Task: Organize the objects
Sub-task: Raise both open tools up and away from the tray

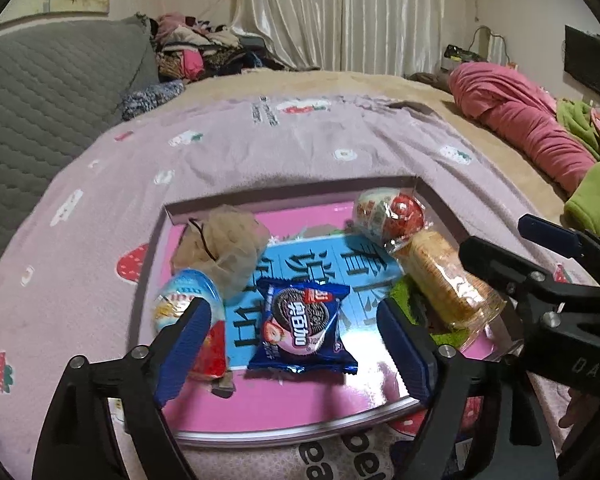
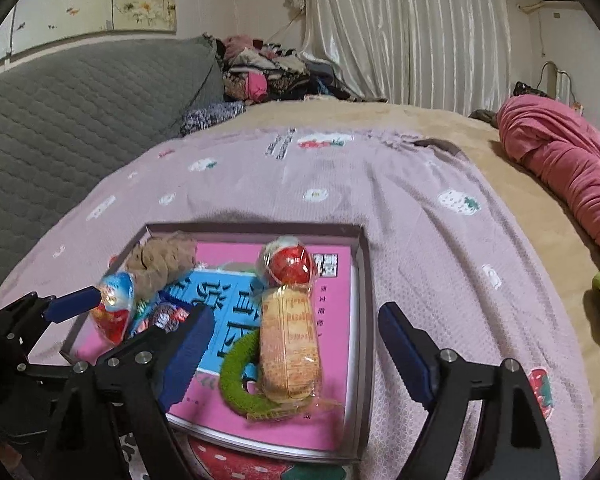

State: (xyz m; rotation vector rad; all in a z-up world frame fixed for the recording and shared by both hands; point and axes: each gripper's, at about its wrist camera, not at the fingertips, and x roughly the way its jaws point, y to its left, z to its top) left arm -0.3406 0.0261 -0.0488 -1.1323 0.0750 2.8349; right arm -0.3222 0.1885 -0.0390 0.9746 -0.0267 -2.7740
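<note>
- The bed's lilac strawberry-print blanket (image 1: 260,152) carries everything; white lettering shows at its near edge, too cut off for me to read.
- The shallow box (image 1: 440,204) lies on it, its pink-and-blue floor printed with large Chinese characters.
- My right tongs (image 2: 296,354) are released, fingers wide apart, over the box's near right corner.
- My left tongs (image 1: 296,340) are released too, straddling the Oreo packet without touching it.
- The wrapped biscuit roll (image 2: 288,344) lies along the right edge, over a green ring (image 2: 236,380).
- The Oreo packet (image 1: 304,326), blue with a strawberry picture, sits near the front edge.
- A tan mesh pouch (image 1: 228,248) fills the far left corner.
</note>
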